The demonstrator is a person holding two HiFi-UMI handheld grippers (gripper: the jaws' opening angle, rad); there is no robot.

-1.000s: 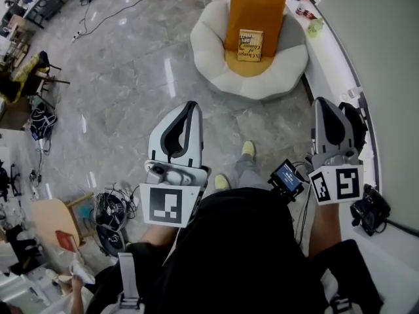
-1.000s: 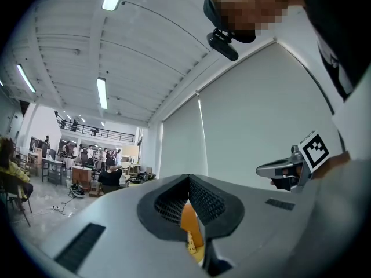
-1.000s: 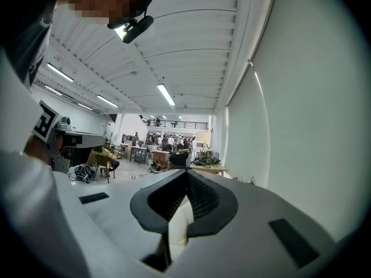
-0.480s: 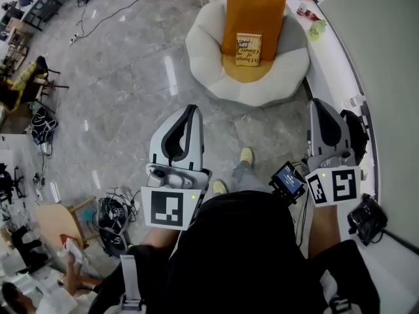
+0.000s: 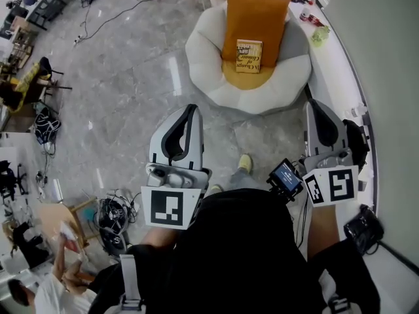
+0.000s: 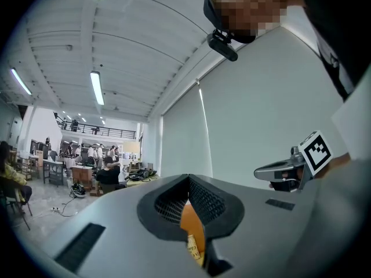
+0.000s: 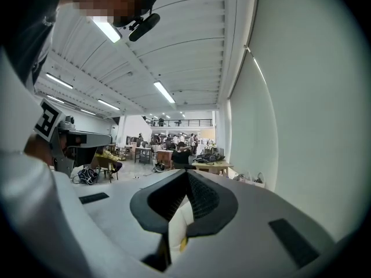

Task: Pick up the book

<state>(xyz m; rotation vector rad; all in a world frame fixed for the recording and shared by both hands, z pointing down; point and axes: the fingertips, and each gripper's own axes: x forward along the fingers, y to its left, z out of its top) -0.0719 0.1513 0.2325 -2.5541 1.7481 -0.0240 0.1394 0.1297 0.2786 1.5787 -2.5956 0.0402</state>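
Step in hand: approach, I'd say; book not reached yet. The book (image 5: 249,55) rests cover-up on an orange cushion (image 5: 256,12), about where the cushion bends from backrest to seat of a white round armchair (image 5: 209,77). Can't tell if it leans or lies flat. It's well ahead of both grippers, across grey marble floor (image 5: 131,77). Nothing touches it.

Left gripper (image 5: 190,108): jaws pressed together at the tips, nothing btwn them. Its own view looks thru the gap under the tips at cushion & book far off. Right gripper (image 5: 313,104): jaws likewise pressed together, empty. Both are held roughly level, either side of the person's body, pointing toward the chair.

Nxt, prob.: close the distance to the chair, spread one pair of jaws before arriving, then take a free edge. The top edge looks easiest, since the back lies on the cushion. Cushion is soft, so the book may slide or tip if nudged. Pinch cover + pages together.
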